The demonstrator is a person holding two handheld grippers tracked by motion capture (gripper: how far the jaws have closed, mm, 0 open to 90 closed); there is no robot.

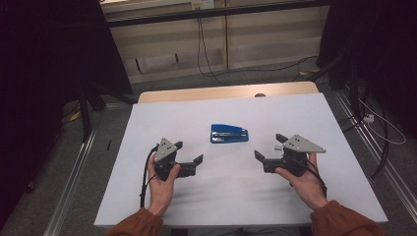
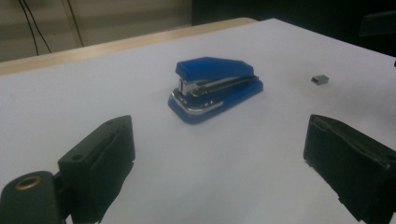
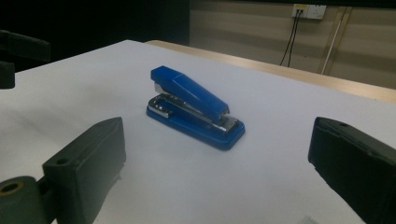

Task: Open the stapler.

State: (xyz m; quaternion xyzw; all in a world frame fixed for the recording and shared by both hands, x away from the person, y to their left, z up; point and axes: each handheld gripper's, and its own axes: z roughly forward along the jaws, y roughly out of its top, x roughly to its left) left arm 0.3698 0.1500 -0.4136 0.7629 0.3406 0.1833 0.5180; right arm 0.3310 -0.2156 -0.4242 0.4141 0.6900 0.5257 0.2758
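While both grippers, left gripper (image 1: 190,153) and right gripper (image 1: 268,147), hang released and empty, the blue stapler (image 1: 229,133) lies between them toward twelve o'clock, so close in level and square.

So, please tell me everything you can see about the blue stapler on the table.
The blue stapler is small, with a glossy, plastic-looking top arm and base and a shiny metal magazine between them. It lies flat on its base, closed, on the white table, roughly in the middle and between the two claws. Nothing touches it except the table. The left claw and right claw are both open, pointing towards it and still apart from it. A small strip of staples lies separately nearby.
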